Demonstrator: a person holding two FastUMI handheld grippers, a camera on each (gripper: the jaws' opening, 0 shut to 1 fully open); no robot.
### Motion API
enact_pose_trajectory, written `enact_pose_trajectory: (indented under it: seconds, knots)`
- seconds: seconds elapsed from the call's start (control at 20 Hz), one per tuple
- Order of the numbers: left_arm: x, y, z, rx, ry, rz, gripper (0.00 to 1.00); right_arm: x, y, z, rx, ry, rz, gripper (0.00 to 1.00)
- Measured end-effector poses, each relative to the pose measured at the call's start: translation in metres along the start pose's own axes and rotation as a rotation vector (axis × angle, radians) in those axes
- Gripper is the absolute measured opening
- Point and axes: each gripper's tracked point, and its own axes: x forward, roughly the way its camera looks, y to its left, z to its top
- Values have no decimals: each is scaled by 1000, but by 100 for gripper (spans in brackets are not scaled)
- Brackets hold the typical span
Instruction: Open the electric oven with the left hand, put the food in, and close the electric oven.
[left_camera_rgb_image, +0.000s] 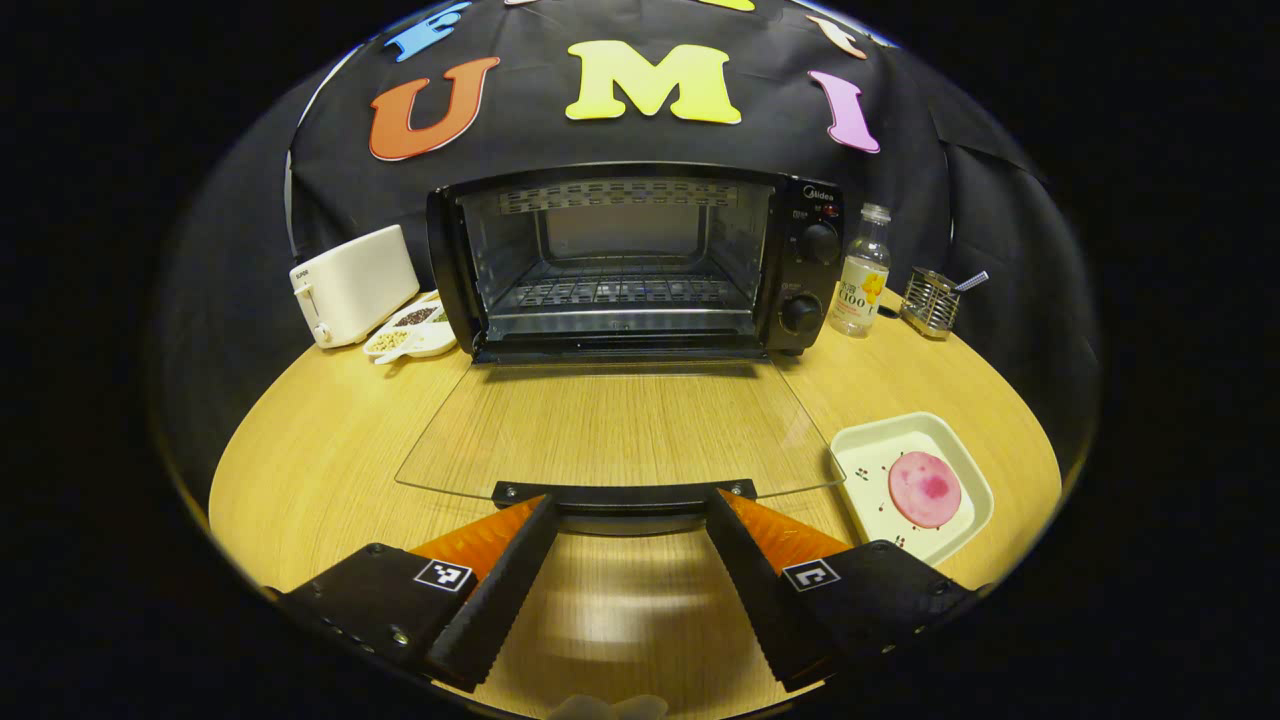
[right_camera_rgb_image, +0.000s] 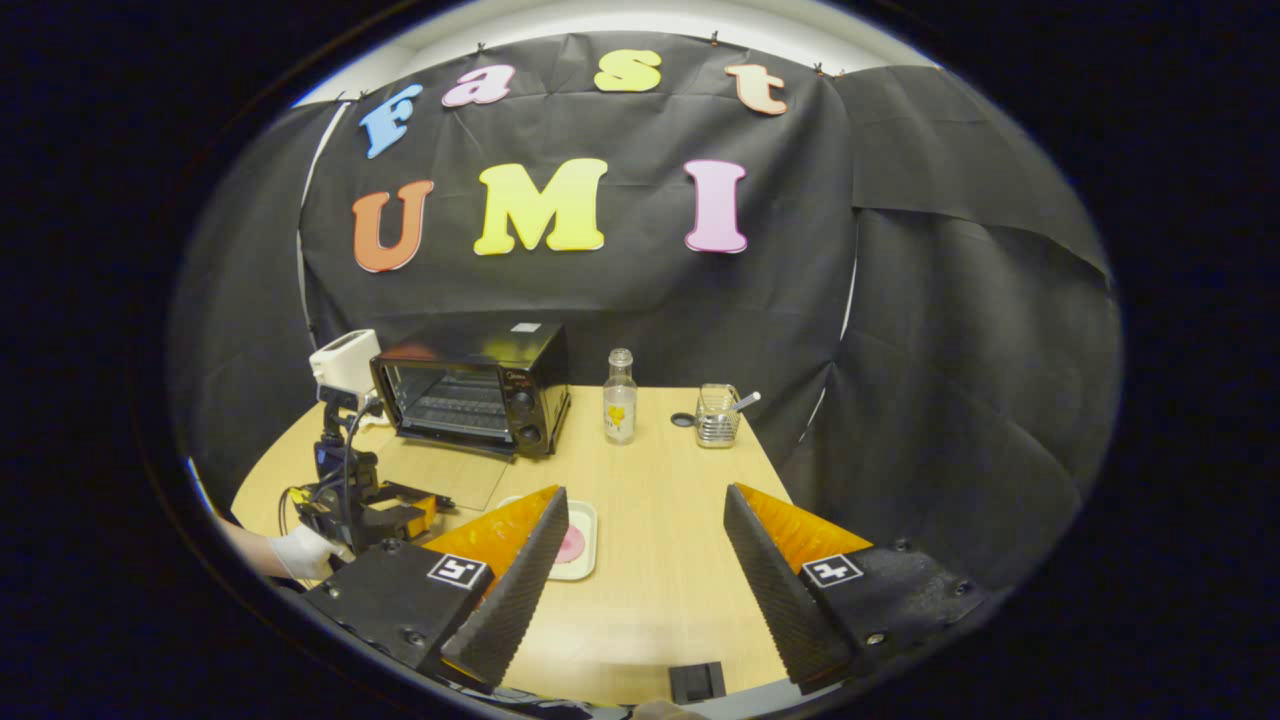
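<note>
Showing left tongs (left_camera_rgb_image: 632, 510) wide at oven door handle (left_camera_rgb_image: 625, 494); right-view toaster (right_camera_rgb_image: 344, 361) half-hidden.

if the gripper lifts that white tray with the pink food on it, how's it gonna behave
The white tray looks rigid, so probably no flexing. Its shallow rim suggests the pink food might slide if tilted. The glossy surface may be slippery to pinch.

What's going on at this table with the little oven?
A person holds a gripper in each hand. The oven stands open, its glass door folded down flat. The left gripper is open at the door's handle. The right gripper hangs open above the table. The pink food lies in its white tray, not yet loaded.
</note>
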Motion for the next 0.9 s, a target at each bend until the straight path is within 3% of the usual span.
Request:
enact_pose_trajectory:
  seconds: [0.3,0.6,0.65,0.7,0.75,0.9]
  knots:
    - [-13,9,16,13,-57,44,98,34,-4,-29,54,78,47,97]
    - [-72,20,59,-21,-171,79,98,94,14,-70,63,229,154,96]
    - [-85,19,67,-34,-189,80,97,105,18,-81,50,260,177,91]
    - [-99,18,77,-35,-210,85,97,116,21,-90,38,285,194,92]
    - [-112,19,89,-27,-238,94,98,127,25,-97,41,313,215,79]
    - [-155,19,124,0,-321,120,98,153,44,-118,71,399,290,71]
